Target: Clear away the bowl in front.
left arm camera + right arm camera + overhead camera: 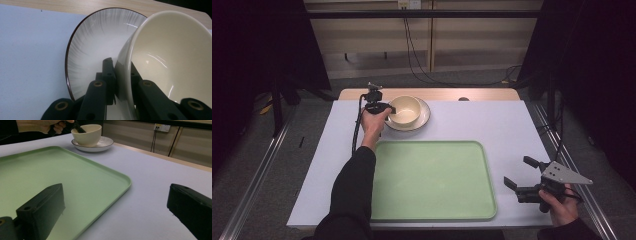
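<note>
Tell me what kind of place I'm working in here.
Probably a recording lab, not a kitchen: black curtains flank the table, floor rails run alongside, and cables hang from a wall socket.

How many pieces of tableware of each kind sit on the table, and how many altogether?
Cream bowl: 1
Dark-rimmed plate under the bowl: 1
Green tray: 1
Total: 3

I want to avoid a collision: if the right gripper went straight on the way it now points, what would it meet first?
Probably the green tray: the open right gripper points leftward at its near edge. Depth is unclear.
</note>
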Demonstrator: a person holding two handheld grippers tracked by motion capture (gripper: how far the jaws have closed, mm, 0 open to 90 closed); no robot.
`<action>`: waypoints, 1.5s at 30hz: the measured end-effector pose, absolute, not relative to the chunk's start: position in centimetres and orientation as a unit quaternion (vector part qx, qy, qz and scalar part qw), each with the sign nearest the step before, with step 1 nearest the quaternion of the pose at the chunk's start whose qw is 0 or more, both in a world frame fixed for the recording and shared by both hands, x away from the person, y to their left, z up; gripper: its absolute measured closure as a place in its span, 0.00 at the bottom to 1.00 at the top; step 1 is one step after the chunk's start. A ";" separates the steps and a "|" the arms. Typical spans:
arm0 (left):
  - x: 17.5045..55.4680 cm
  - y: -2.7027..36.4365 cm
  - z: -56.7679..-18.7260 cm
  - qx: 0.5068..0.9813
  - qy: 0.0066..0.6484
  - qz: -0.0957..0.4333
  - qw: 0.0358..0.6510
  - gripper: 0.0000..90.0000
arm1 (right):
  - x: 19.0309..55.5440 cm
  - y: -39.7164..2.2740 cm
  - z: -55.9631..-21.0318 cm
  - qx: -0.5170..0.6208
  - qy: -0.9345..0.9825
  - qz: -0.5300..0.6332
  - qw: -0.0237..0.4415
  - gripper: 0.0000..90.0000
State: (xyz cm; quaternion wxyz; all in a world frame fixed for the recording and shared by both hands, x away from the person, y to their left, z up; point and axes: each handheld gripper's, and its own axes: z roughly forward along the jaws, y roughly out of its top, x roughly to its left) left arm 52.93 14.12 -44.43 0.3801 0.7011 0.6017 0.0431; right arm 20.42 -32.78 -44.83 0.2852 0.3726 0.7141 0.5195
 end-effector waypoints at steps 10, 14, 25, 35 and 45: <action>52.5 15.2 -43.3 0.699 0.598 0.056 0.389 0.92 | 20.4 -32.8 -44.8 0.369 0.714 0.522 0.286 0.01; 52.3 15.2 -42.9 0.700 0.597 0.058 0.388 0.91 | 20.4 -32.8 -44.8 0.372 0.710 0.523 0.290 0.01; 51.6 15.4 -41.9 0.703 0.585 0.049 0.401 0.91 | 20.3 -32.8 -44.7 0.370 0.710 0.525 0.289 0.01; 50.9 15.9 -41.1 0.713 0.576 0.049 0.397 0.91 | 20.2 -33.0 -44.5 0.365 0.705 0.532 0.294 0.00; 50.1 15.8 -40.5 0.716 0.568 0.049 0.402 0.92 | 20.2 -32.9 -44.4 0.364 0.700 0.535 0.303 0.00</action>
